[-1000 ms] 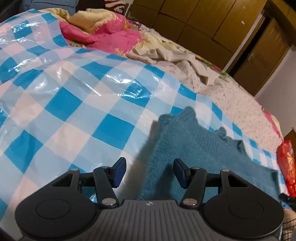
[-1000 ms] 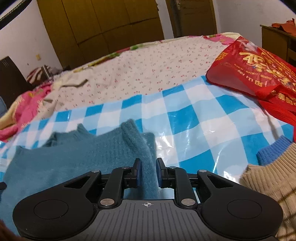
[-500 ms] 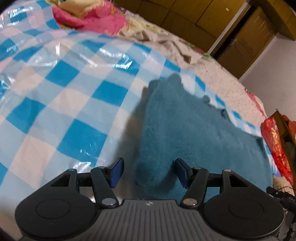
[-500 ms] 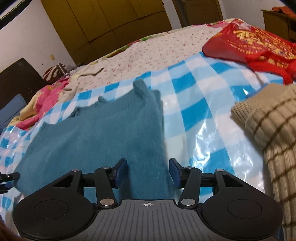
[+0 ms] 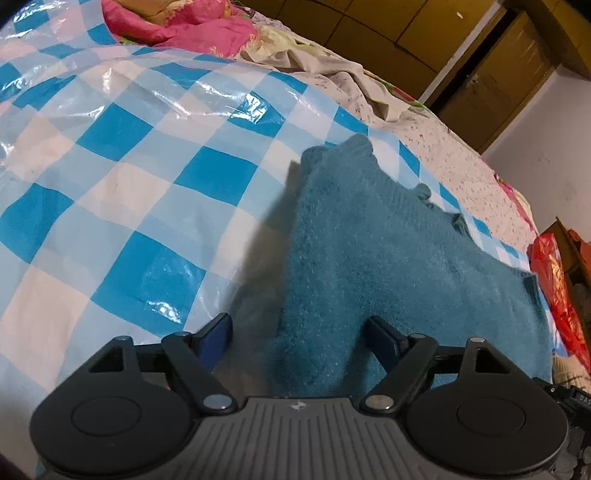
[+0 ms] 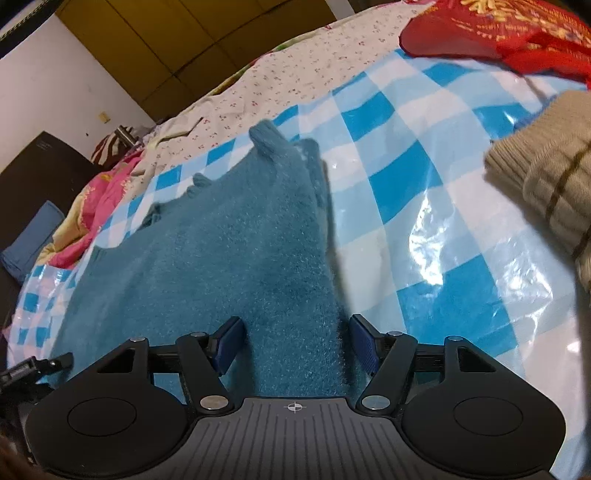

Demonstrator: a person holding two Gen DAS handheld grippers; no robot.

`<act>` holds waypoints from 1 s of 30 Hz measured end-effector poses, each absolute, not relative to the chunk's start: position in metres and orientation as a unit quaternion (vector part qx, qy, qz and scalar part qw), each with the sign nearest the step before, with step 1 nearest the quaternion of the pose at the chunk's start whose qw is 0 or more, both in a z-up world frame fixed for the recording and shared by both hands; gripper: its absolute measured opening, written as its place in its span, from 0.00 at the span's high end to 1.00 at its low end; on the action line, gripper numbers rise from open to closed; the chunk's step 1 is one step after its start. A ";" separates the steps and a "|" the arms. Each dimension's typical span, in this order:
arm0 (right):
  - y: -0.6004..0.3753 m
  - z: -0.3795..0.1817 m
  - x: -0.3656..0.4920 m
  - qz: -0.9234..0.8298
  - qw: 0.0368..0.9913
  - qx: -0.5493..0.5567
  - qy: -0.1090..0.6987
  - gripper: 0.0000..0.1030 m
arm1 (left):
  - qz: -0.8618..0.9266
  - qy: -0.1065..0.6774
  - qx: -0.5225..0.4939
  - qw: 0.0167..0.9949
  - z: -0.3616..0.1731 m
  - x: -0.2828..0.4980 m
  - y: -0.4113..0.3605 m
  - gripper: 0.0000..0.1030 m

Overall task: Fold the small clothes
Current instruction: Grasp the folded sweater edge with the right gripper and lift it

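Sweater, left view: teal sweater [image 5: 369, 258] lies flat on the checked sheet [image 5: 129, 184], its left edge running away from me toward the far side of the bed.
Left gripper: my left gripper [image 5: 299, 332] hangs over the sweater's near left edge, jaws opening and already wide; the edge sits between them, pads not pressing on it.
Surface, left view: I see a glossy blue-and-white checked plastic sheet, wrinkled and catching glare, spread over a flowered bedspread [image 5: 461, 158].
Far end, left view: a pink blanket [image 5: 192, 29] and a pale crumpled cloth [image 5: 332, 70] are heaped beyond the sheet.
Room, left view: brown wooden cabinets [image 5: 388, 22] along the wall, a red bag [image 5: 554, 280] at the right edge.
Sweater, right view: its folded right side stretches ahead of me on the sheet.
Right gripper: my right gripper [image 6: 295, 343] straddles that right edge, jaws opening, fairly wide, gripping nothing.
Surface, right view: bare checked sheet to the right, then a beige striped knit [image 6: 546, 184] resting on it.
Room, right view: white wall [image 6: 55, 81], dark furniture [image 6: 37, 166] on the left.
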State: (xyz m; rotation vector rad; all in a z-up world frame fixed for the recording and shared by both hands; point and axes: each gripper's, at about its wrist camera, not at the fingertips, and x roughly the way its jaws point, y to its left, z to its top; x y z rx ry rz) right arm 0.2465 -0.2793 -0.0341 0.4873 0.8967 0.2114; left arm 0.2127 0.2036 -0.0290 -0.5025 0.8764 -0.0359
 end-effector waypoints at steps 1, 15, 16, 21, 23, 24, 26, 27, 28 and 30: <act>-0.279 -0.034 0.245 0.103 0.868 0.231 0.428 0.41 | -0.017 0.422 -0.234 0.876 -0.029 0.212 0.202 0.15; -0.274 -0.025 0.234 0.099 0.872 0.200 0.436 0.79 | -0.030 0.436 -0.209 0.875 -0.026 0.198 0.188 0.49; -0.274 -0.025 0.234 0.099 0.871 0.200 0.437 0.79 | -0.027 0.439 -0.211 0.873 -0.026 0.199 0.188 0.49; -0.278 -0.024 0.236 0.092 0.864 0.225 0.441 0.71 | -0.020 0.436 -0.211 0.875 -0.022 0.196 0.190 0.43; -0.284 -0.021 0.232 0.090 0.862 0.242 0.436 0.67 | -0.017 0.426 -0.224 0.877 -0.019 0.188 0.194 0.43; -0.288 -0.019 0.228 0.086 0.862 0.252 0.431 0.67 | -0.016 0.420 -0.227 0.878 -0.018 0.184 0.195 0.43; -0.296 -0.013 0.215 0.075 0.867 0.263 0.417 0.65 | -0.011 0.410 -0.222 0.885 -0.015 0.177 0.195 0.43; -0.299 -0.010 0.208 0.075 0.869 0.268 0.409 0.62 | -0.009 0.405 -0.219 0.888 -0.014 0.173 0.194 0.43; -0.301 -0.008 0.200 0.077 0.870 0.273 0.402 0.60 | -0.008 0.398 -0.215 0.892 -0.011 0.170 0.192 0.43; -0.302 -0.008 0.187 0.081 0.867 0.289 0.398 0.56 | -0.010 0.387 -0.213 0.897 -0.007 0.164 0.188 0.43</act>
